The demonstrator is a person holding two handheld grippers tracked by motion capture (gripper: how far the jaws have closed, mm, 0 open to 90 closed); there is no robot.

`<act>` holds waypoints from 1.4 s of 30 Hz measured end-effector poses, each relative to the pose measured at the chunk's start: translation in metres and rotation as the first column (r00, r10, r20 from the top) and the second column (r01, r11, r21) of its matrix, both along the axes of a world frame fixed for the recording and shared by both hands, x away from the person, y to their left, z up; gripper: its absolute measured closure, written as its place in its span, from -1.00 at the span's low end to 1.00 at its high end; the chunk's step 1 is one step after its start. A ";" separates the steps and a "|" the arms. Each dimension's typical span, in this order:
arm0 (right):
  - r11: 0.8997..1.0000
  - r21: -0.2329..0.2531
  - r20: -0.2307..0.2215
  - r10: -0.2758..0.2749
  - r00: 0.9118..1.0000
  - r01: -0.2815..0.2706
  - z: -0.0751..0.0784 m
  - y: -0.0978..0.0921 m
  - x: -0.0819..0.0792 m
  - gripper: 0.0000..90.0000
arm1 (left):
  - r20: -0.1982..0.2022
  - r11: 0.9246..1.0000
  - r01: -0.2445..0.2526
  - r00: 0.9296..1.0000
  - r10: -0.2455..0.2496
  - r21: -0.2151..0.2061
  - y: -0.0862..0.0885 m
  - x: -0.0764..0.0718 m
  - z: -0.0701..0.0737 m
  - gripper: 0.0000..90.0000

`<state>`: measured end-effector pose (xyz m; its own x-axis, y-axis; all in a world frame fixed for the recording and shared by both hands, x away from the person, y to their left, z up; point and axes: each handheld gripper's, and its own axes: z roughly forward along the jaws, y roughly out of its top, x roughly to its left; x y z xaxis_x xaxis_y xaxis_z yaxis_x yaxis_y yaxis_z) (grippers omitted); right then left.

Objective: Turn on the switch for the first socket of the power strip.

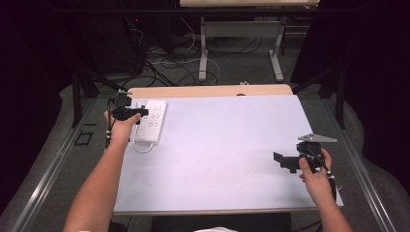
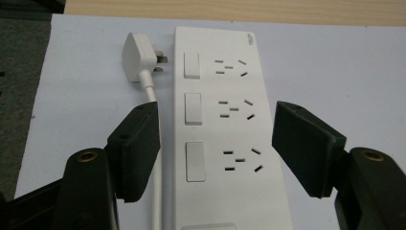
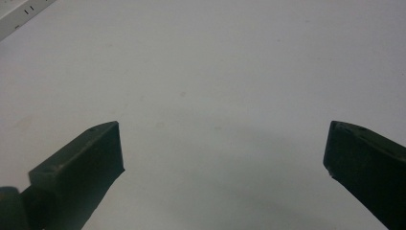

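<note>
Left tongs (image 2: 215, 143) released, spread astride white plastic three-socket power strip (image 2: 225, 124), likely lined up for gripping; right tongs (image 3: 222, 167) released, idle above pale desk (image 3: 215, 72).

Dim room, soft focus (slight grain)

One white power strip (image 2: 230, 120) is seen on the table (image 1: 217, 159), and one table is counted in the foreground. On the strip, three rocker switches are counted: a far switch (image 2: 191, 65), a middle switch (image 2: 194, 109) and a near switch (image 2: 195, 162). Three socket groups are counted beside them, one per switch. One white plug (image 2: 139, 61) is seen just beside the strip, joined to one white cord (image 2: 154, 191). Two grippers are counted: one left gripper (image 1: 126, 112) and one right gripper (image 1: 285, 162), each with two black jaws, held apart.
</note>
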<state>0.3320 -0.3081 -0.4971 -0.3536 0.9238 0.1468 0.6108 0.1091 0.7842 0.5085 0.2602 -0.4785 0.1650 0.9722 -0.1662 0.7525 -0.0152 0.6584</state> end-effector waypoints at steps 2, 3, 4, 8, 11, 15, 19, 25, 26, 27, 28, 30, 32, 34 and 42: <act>1.000 -0.003 0.000 -0.002 1.000 0.002 -0.001 0.001 0.000 -1.00 | 0.003 1.000 0.005 1.000 -0.005 -0.024 0.000 -0.002 0.002 -0.36; 1.000 -0.008 0.003 -0.003 1.000 0.003 -0.001 0.001 0.000 -1.00 | 0.020 0.999 0.003 1.000 -0.002 -0.041 0.000 -0.002 0.002 -0.42; 1.000 -0.002 -0.004 -0.004 1.000 0.004 -0.001 0.001 -0.001 -1.00 | 0.014 0.999 0.017 1.000 -0.016 -0.046 0.000 -0.003 0.004 -0.50; 1.000 -0.001 0.003 -0.003 1.000 0.003 0.001 0.002 -0.002 -1.00 | 0.042 0.996 0.029 0.999 -0.026 -0.086 -0.003 -0.006 0.007 -0.65; 1.000 -0.003 0.006 -0.003 1.000 0.003 0.002 0.002 -0.002 -1.00 | 0.055 0.993 0.052 0.997 -0.046 -0.106 -0.005 -0.009 0.010 -0.86; 1.000 -0.004 0.006 -0.003 1.000 0.003 0.002 0.002 -0.002 -1.00 | 0.077 0.992 0.089 0.994 -0.082 -0.094 -0.008 -0.014 0.013 -0.99; 1.000 -0.004 0.010 -0.005 1.000 0.005 0.003 0.003 -0.003 -1.00 | 0.098 0.990 0.109 0.990 -0.100 -0.092 -0.011 -0.019 0.018 -0.99; 1.000 -0.007 0.015 -0.004 1.000 0.004 0.003 0.001 -0.003 -1.00 | 0.128 0.985 0.145 0.983 -0.133 -0.092 -0.016 -0.026 0.023 -0.99; 1.000 -0.008 0.015 -0.004 1.000 0.004 0.003 0.001 -0.003 -1.00 | 0.123 0.985 0.153 0.982 -0.143 -0.081 -0.016 -0.028 0.025 -0.99; 1.000 -0.009 0.016 -0.003 1.000 0.003 0.004 0.001 -0.003 -1.00 | 0.134 0.985 0.157 0.980 -0.146 -0.075 -0.017 -0.029 0.026 -0.99; 1.000 -0.010 0.017 -0.003 1.000 0.003 0.004 0.001 -0.003 -1.00 | 0.138 0.984 0.163 0.979 -0.152 -0.071 -0.017 -0.031 0.027 -0.99; 1.000 -0.010 0.019 -0.005 1.000 0.006 0.004 0.001 -0.003 -1.00 | 0.144 0.983 0.167 0.977 -0.156 -0.072 -0.019 -0.035 0.030 -0.99; 1.000 -0.008 0.020 -0.007 1.000 0.007 0.004 0.001 -0.004 -1.00 | 0.147 0.983 0.175 0.976 -0.164 -0.065 -0.020 -0.040 0.033 -0.99; 1.000 -0.006 0.028 -0.018 0.999 0.018 0.004 0.001 -0.004 -1.00 | 0.150 0.982 0.182 0.974 -0.172 -0.058 -0.021 -0.045 0.037 -0.99; 1.000 -0.008 0.025 -0.012 1.000 0.012 0.006 -0.001 -0.004 -1.00 | 0.181 0.978 0.199 0.966 -0.186 -0.058 -0.026 -0.065 0.048 -0.99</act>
